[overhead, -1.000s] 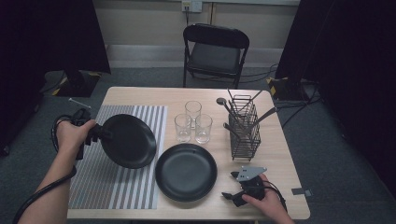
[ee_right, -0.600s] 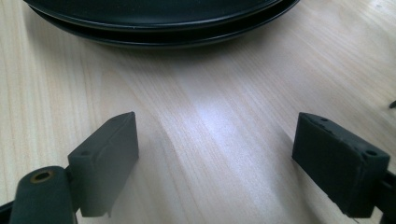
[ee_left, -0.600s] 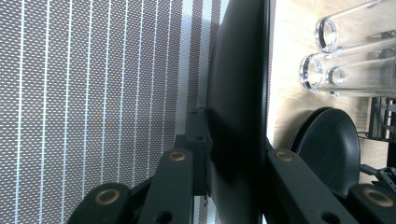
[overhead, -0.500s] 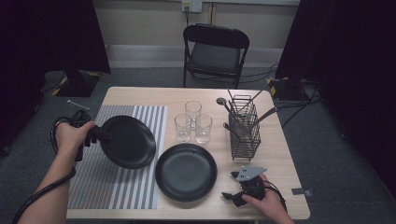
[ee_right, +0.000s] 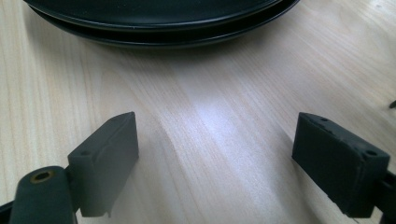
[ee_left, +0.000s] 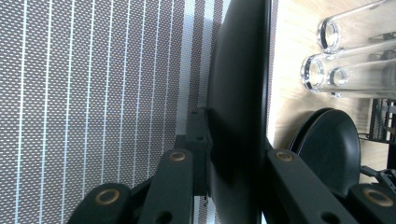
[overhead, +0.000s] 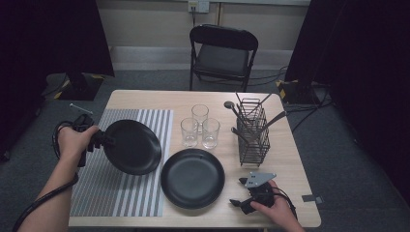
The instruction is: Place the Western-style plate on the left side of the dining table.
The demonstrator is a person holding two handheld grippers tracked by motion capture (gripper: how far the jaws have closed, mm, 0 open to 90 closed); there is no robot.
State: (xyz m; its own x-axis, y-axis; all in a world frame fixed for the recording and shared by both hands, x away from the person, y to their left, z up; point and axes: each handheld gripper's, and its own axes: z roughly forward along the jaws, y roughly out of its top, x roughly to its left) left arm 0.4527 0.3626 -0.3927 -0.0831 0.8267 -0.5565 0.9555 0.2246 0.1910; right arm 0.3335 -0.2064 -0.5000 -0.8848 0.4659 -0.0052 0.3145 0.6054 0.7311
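My left gripper (overhead: pixel 104 141) is shut on the rim of a black plate (overhead: pixel 132 146), which hangs tilted above the striped placemat (overhead: pixel 121 193). In the left gripper view the black plate (ee_left: pixel 238 107) stands edge-on, pinched between the jaws. A second black plate (overhead: pixel 192 178) lies flat on the table's front middle; in the right gripper view it looks like two stacked plates (ee_right: pixel 163 18). My right gripper (overhead: pixel 239 192) rests open near the front right edge, pointing at that plate, with bare wood between its pads (ee_right: pixel 109 163).
Three clear glasses (overhead: pixel 199 129) stand behind the flat plate. A black wire caddy (overhead: pixel 252 131) with utensils stands at the right. A folding chair (overhead: pixel 223 50) sits beyond the wooden table (overhead: pixel 290 164).
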